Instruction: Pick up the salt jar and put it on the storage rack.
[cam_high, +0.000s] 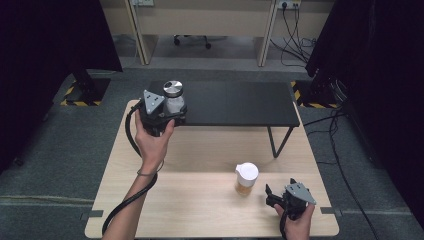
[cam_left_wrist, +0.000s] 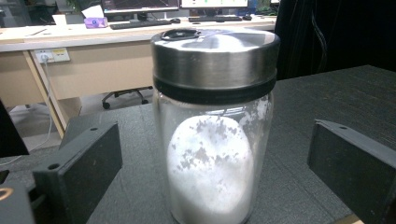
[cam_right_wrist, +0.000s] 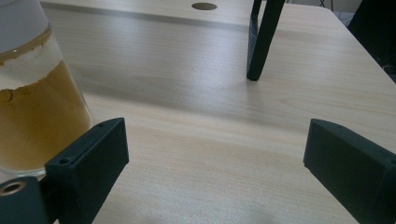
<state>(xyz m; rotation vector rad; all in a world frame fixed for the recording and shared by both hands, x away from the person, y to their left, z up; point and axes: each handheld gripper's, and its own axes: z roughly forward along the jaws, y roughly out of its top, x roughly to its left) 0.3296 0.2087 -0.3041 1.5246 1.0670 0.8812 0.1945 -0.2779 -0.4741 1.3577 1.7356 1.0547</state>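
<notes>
A glass jar of white powder (cam_left_wrist: 212, 154) with a steel lid (cam_left_wrist: 215, 56) stands upright on the left end of a black raised shelf (cam_high: 235, 102). My left gripper (cam_high: 169, 116) is open, one jaw on each side of the jar (cam_high: 173, 100), and a gap shows between each jaw and the glass. Near the table's front right, a jar of yellow-brown powder (cam_high: 246, 178) with a white lid stands on the wood. My right gripper (cam_high: 280, 186) is open just to its right with nothing between the jaws; the jar (cam_right_wrist: 37, 107) stands beyond its left jaw.
The light wooden table (cam_high: 200, 200) bears the black shelf along its back half, on thin black legs (cam_right_wrist: 259, 42). Dark curtains hang at both sides. Desks, an office chair and cables lie on the floor behind the table.
</notes>
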